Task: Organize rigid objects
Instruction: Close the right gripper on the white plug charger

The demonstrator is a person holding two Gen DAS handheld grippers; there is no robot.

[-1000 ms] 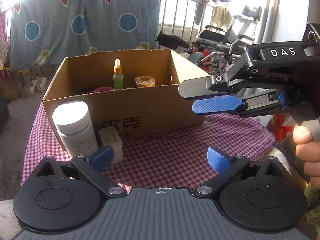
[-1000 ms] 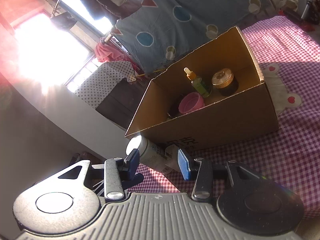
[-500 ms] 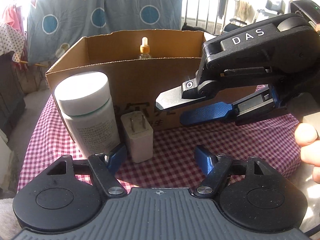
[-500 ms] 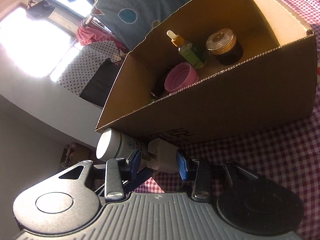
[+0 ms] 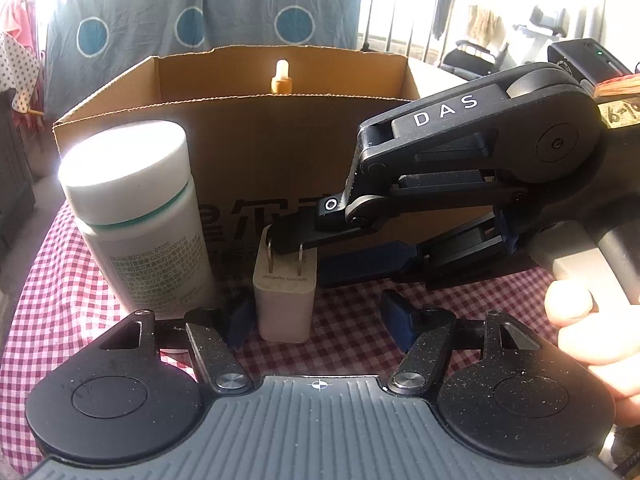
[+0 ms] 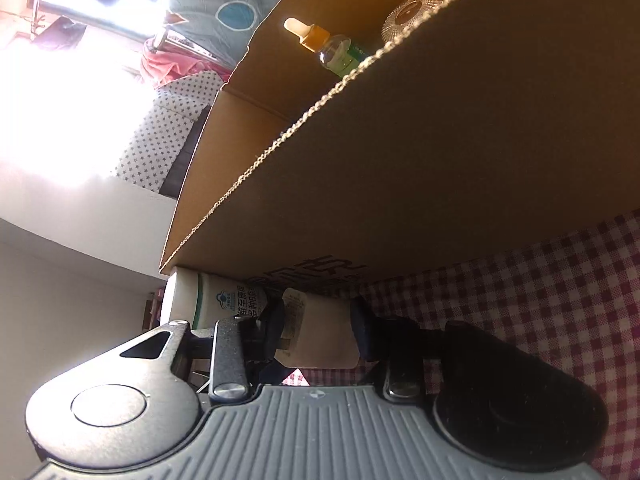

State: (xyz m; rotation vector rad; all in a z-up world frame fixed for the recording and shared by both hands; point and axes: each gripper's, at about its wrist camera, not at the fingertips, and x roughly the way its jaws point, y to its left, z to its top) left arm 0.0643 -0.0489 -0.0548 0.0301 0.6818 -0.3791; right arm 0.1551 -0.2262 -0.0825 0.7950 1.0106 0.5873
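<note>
- White charger plug (image 5: 285, 300) stands prongs up on the checked surface (image 5: 60, 320), by the near wall of the cardboard box (image 5: 248, 152), just beside the white bottle (image 5: 138, 216).
- Judged light, stiff, smooth-sided; grip the flat sides, not the prongs.
- Right claw (image 6: 318, 330) straddles the plug, pads at its sides; firm contact unclear.
- Left claw (image 5: 318, 320) closing, not yet gripping.
- Box holds a dropper bottle (image 6: 336, 54) and a gold-lidded jar (image 6: 412, 16).

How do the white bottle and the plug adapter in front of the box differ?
The white bottle is round, taller and capped; the plug adapter is squarish, shorter, with two metal prongs on top. The right tongs flank the adapter; no tongs flank the bottle. Both stand upright on the checked cloth.
</note>
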